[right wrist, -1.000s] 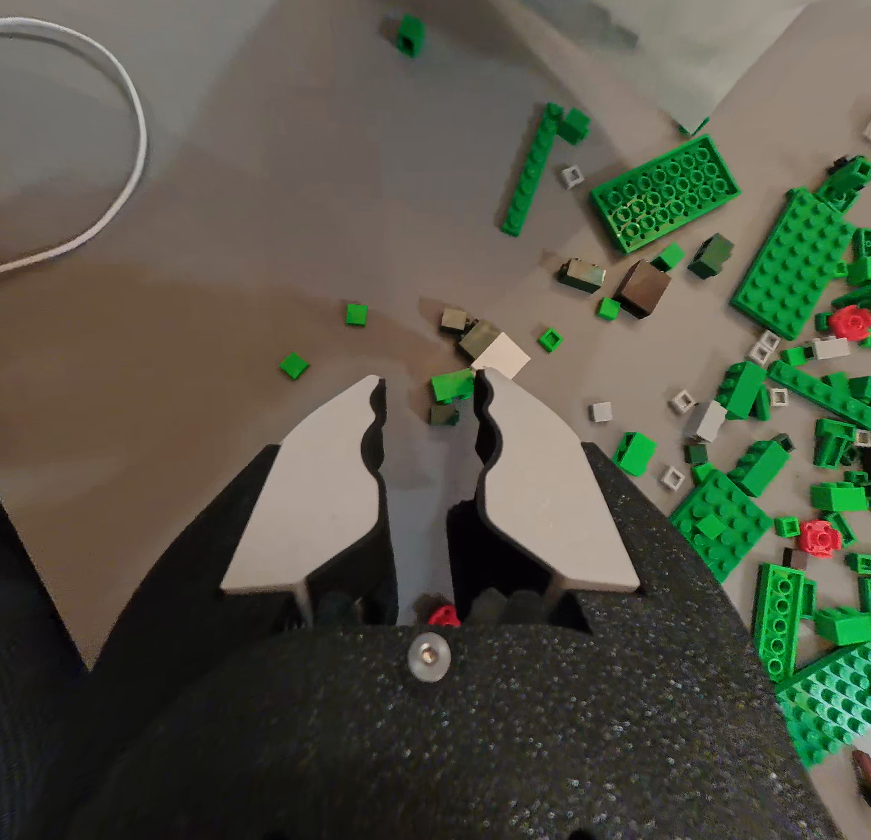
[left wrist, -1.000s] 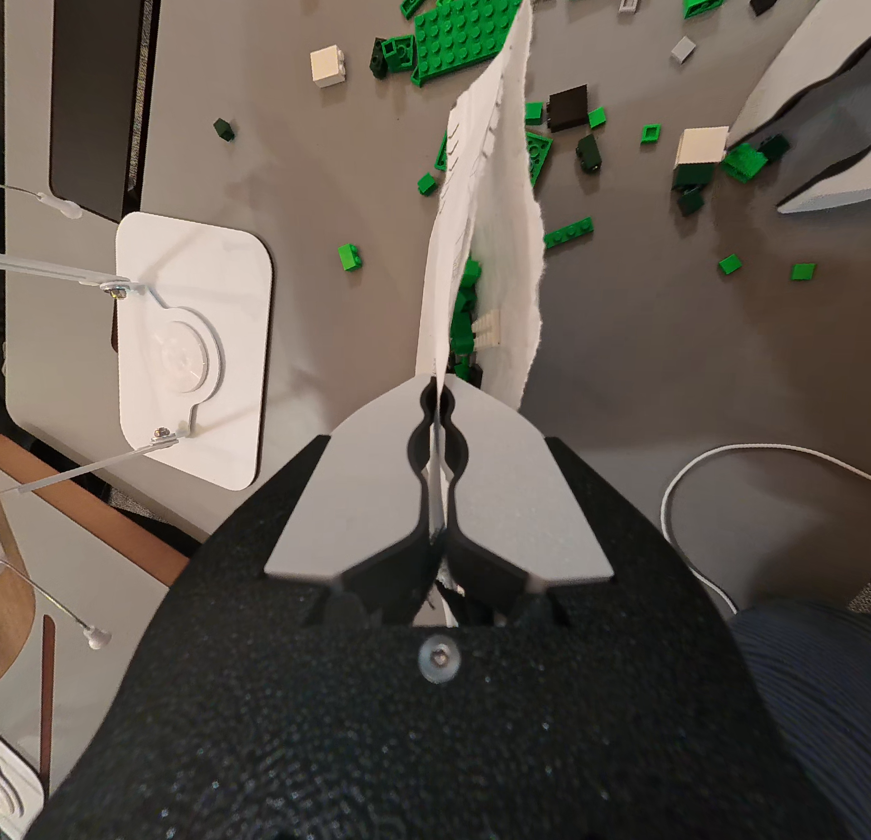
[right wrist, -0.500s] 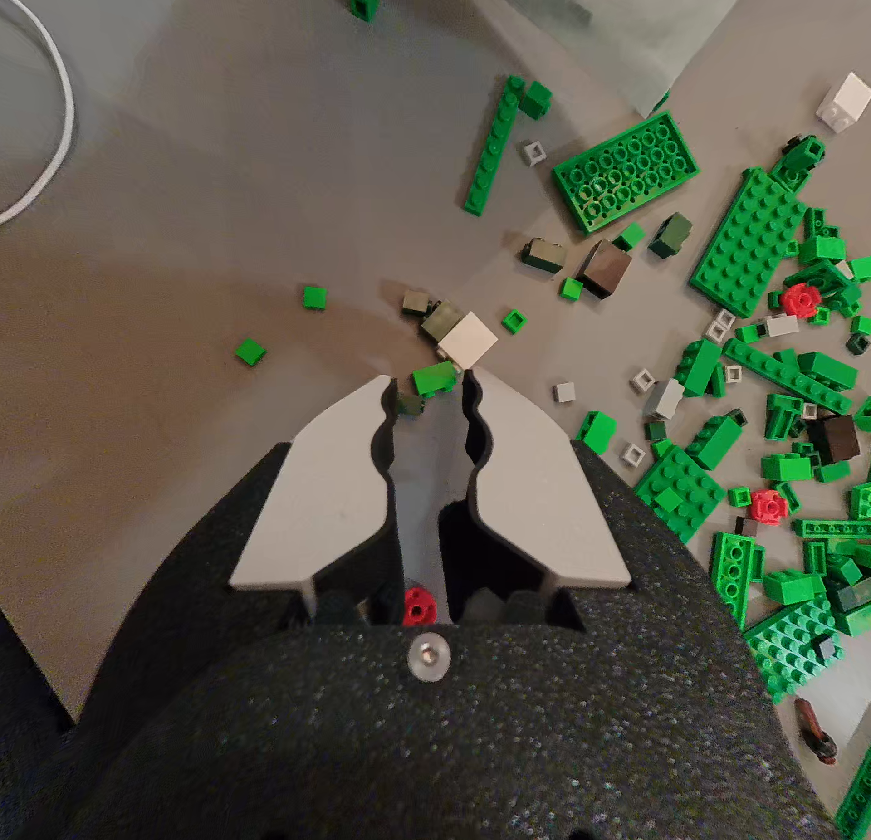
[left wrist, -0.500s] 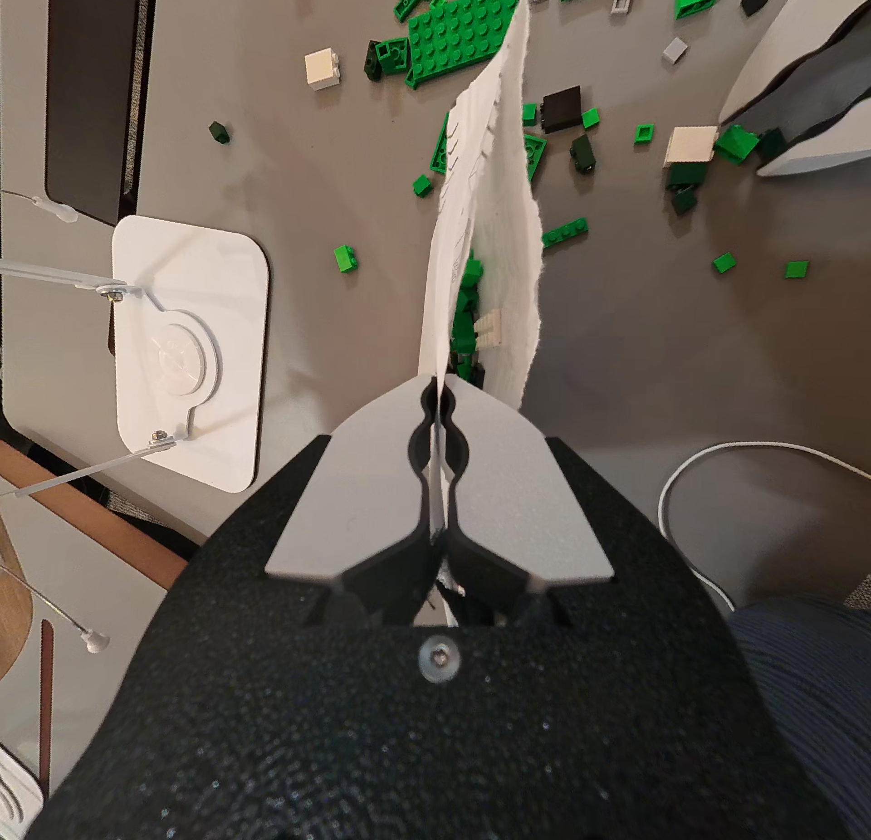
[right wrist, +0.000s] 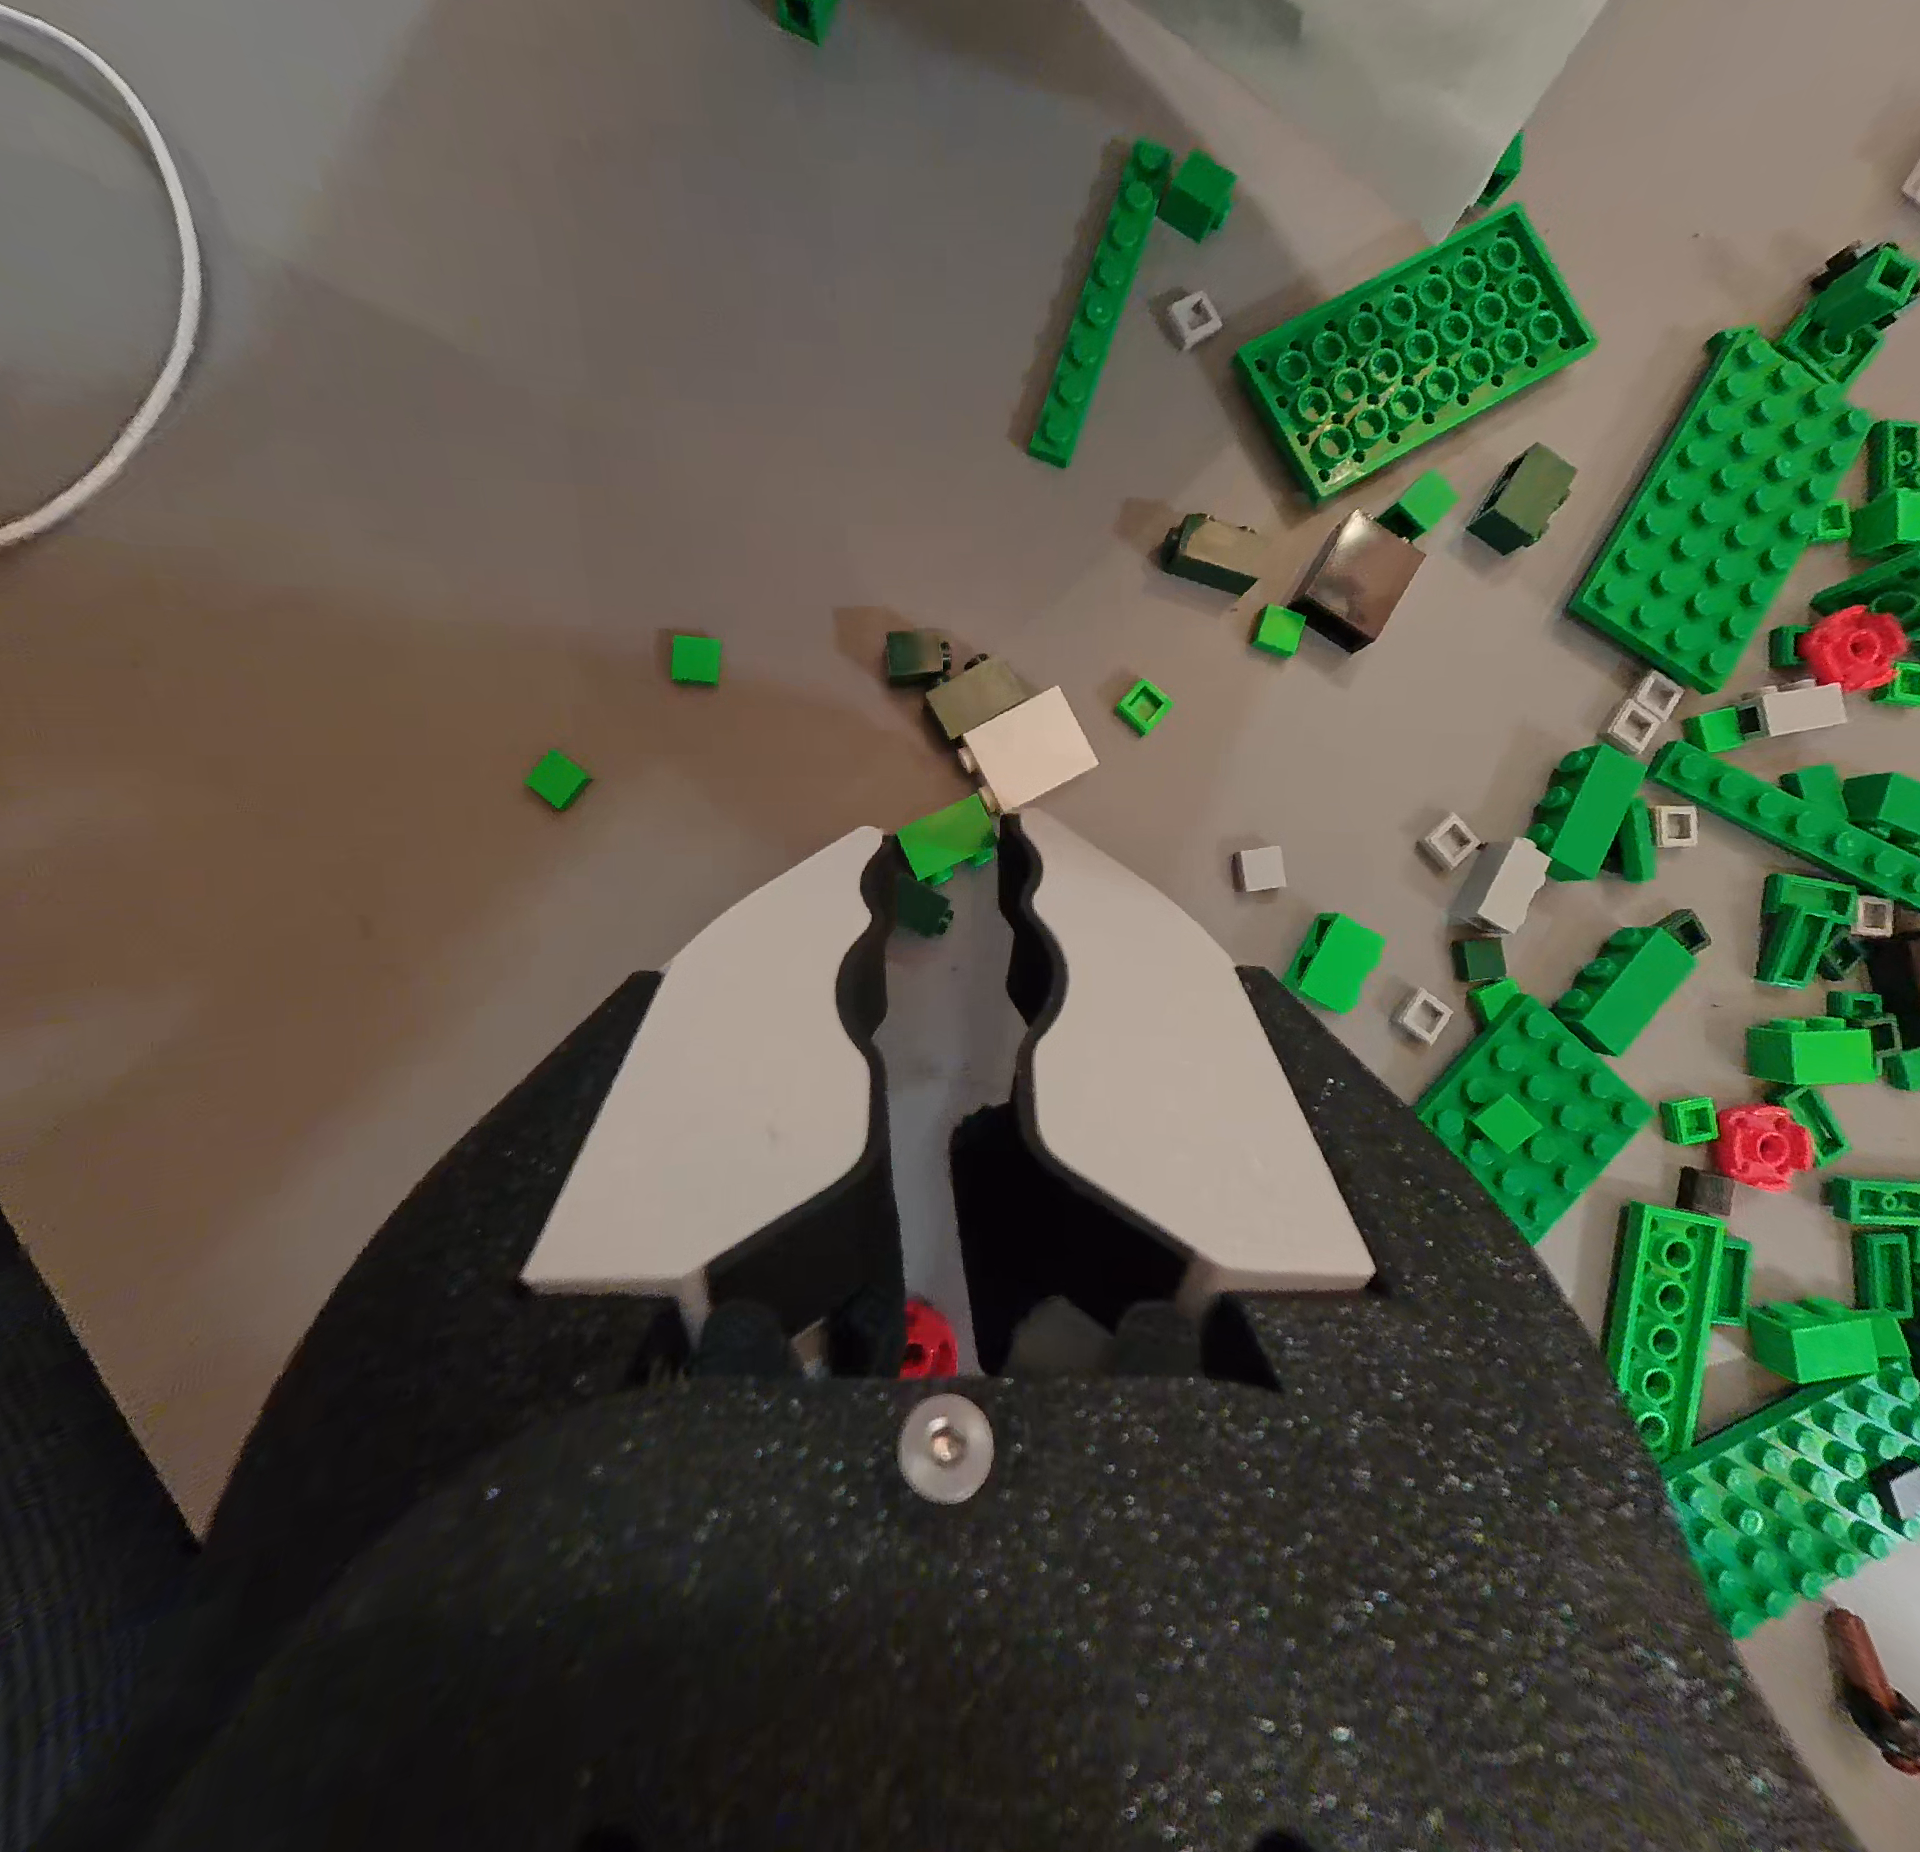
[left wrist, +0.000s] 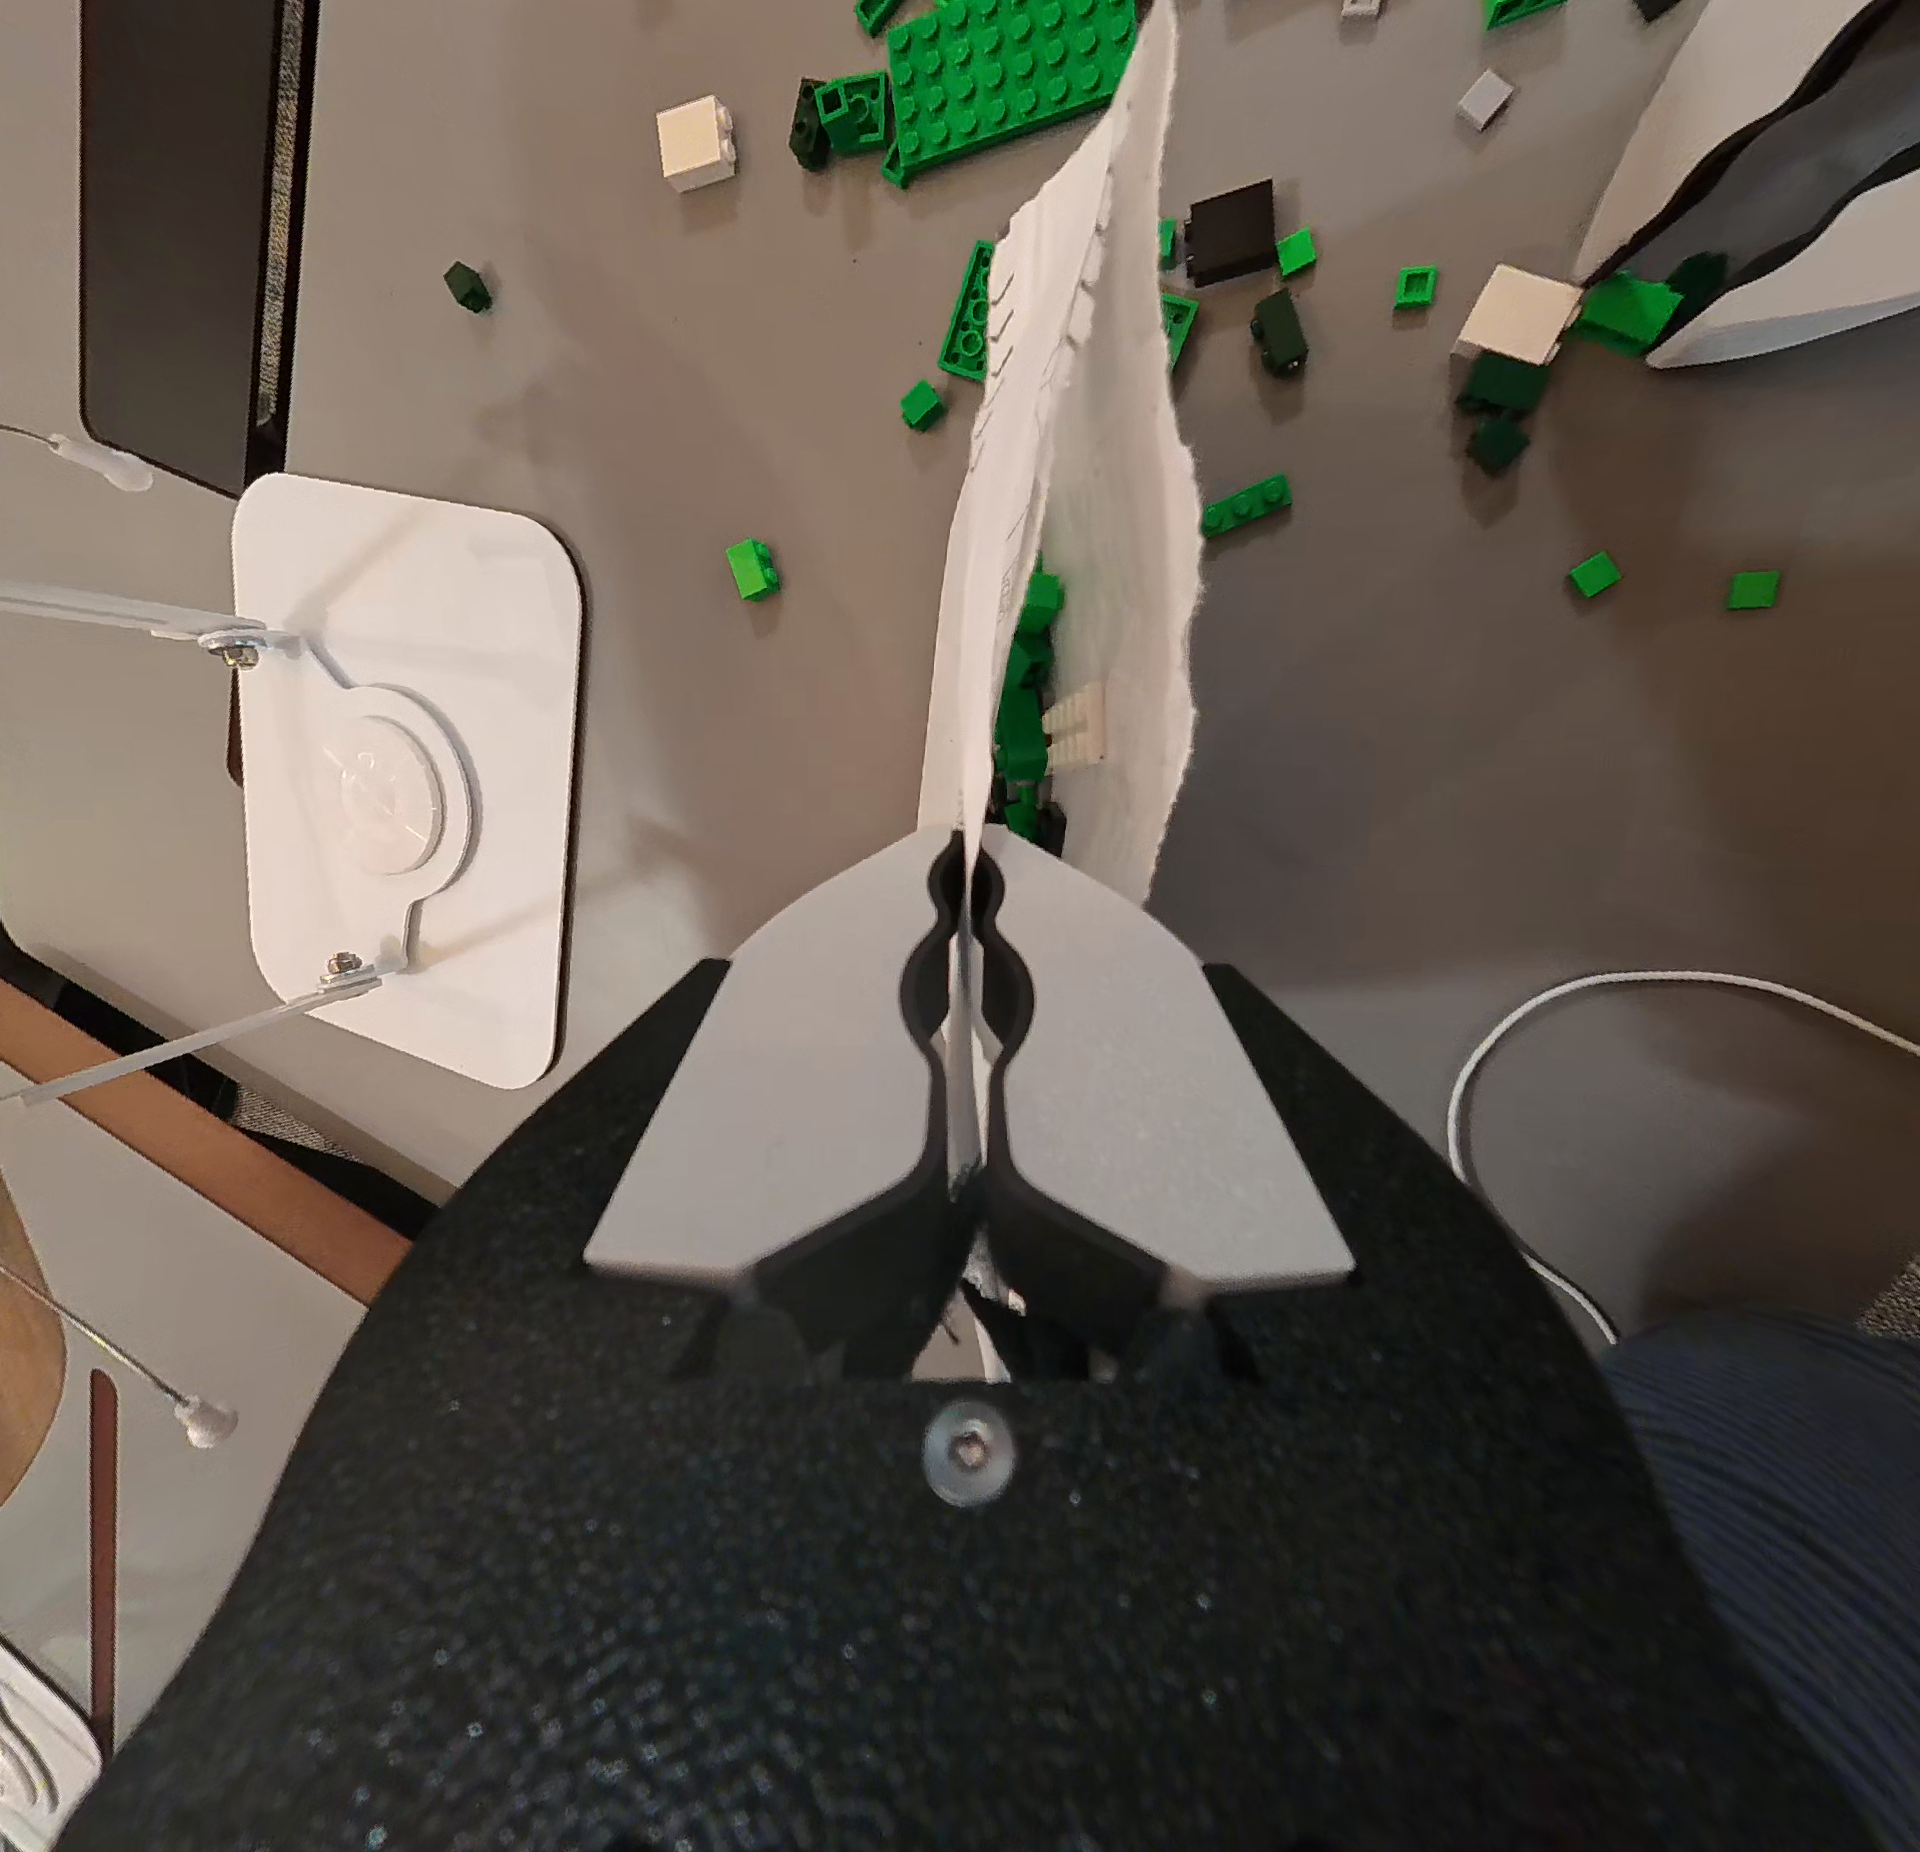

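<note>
My left gripper (left wrist: 971, 846) is shut on the edge of a torn white paper bag (left wrist: 1091, 431) and holds it up above the grey table. Several green bricks and a cream piece (left wrist: 1029, 680) lie inside the bag. My right gripper (right wrist: 948, 834) is down at the table with its jaws closed to a narrow gap on a small bright green brick (right wrist: 940, 838), which also shows in the left wrist view (left wrist: 1621, 311). A white brick (right wrist: 1029, 758) touches the green one just beyond the fingertips. A small dark green brick (right wrist: 923, 909) lies between the fingers.
Many loose green bricks and plates (right wrist: 1413, 348) and red round pieces (right wrist: 1855, 649) cover the table to the right. A white cable (right wrist: 177, 348) loops at the left. A white stand base (left wrist: 405, 763) sits near the table edge. A dark sleeve (left wrist: 1766, 1490) is at the lower right.
My right gripper has moved forward onto the green brick and its jaws have narrowed around it. My left gripper keeps holding the bag with little movement.
</note>
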Demonstrator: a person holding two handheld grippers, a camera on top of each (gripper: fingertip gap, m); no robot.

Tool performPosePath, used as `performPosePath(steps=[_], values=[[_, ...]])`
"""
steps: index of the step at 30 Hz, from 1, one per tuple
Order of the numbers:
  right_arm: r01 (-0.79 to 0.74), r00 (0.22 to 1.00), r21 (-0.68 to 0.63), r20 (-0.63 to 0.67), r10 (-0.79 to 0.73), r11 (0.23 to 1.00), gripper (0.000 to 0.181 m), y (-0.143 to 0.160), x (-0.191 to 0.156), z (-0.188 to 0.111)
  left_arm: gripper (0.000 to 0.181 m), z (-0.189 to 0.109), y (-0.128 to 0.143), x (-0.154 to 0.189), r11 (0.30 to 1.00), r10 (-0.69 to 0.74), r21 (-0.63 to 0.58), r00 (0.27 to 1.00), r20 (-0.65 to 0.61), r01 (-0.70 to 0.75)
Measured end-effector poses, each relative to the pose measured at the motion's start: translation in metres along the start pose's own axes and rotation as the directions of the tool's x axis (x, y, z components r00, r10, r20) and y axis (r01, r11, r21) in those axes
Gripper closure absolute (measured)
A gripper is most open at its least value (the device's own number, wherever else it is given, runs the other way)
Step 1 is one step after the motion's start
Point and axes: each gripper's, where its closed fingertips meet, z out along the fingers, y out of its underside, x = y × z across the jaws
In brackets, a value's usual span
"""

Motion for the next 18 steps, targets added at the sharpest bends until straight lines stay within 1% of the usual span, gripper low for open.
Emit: performPosePath(steps=[2, 3, 6, 8, 9, 12, 15, 18], values=[[-0.006, 1.0, 0.042, 0.013, 0.006, 0.999, 0.163, -0.012, 0.0, -0.007, 0.181, 0.0, -0.001, 0.0, 1.0, 0.001, 0.003, 1.0, -0.002, -0.001], [-0.011, 1.0, 0.09, 0.018, 0.01, 0.996, 0.163, -0.025, 0.0, -0.014, 0.181, 0.0, -0.001, 0.001, 1.0, 0.001, 0.003, 1.0, -0.004, -0.001], [0.003, 0.999, 0.296, 0.034, -0.014, 0.955, 0.163, -0.086, -0.005, -0.041, 0.181, 0.002, -0.002, 0.001, 1.0, 0.007, 0.001, 1.0, -0.003, -0.007], [0.073, 0.997, 0.407, -0.007, -0.076, 0.911, 0.163, -0.125, -0.01, -0.055, 0.181, 0.003, -0.004, 0.001, 1.0, 0.018, 0.0, 1.0, 0.001, -0.018], [0.12, 0.993, 0.44, -0.054, -0.108, 0.89, 0.163, -0.14, -0.011, -0.058, 0.181, 0.003, -0.005, 0.002, 1.0, 0.024, -0.001, 1.0, 0.002, -0.024], [0.269, 0.956, 0.45, -0.229, -0.181, 0.852, 0.163, -0.169, -0.006, -0.057, 0.181, 0.002, -0.008, 0.004, 0.999, 0.037, 0.003, 0.999, 0.002, -0.037], [0.317, 0.935, 0.426, -0.288, -0.205, 0.847, 0.163, -0.181, -0.003, -0.045, 0.181, 0.0, -0.011, 0.005, 0.999, 0.047, 0.019, 0.999, 0.003, -0.047], [0.315, 0.928, 0.414, -0.322, -0.186, 0.854, 0.163, -0.184, 0.004, -0.039, 0.181, -0.001, -0.012, 0.005, 0.998, 0.052, 0.028, 0.999, 0.008, -0.052]])
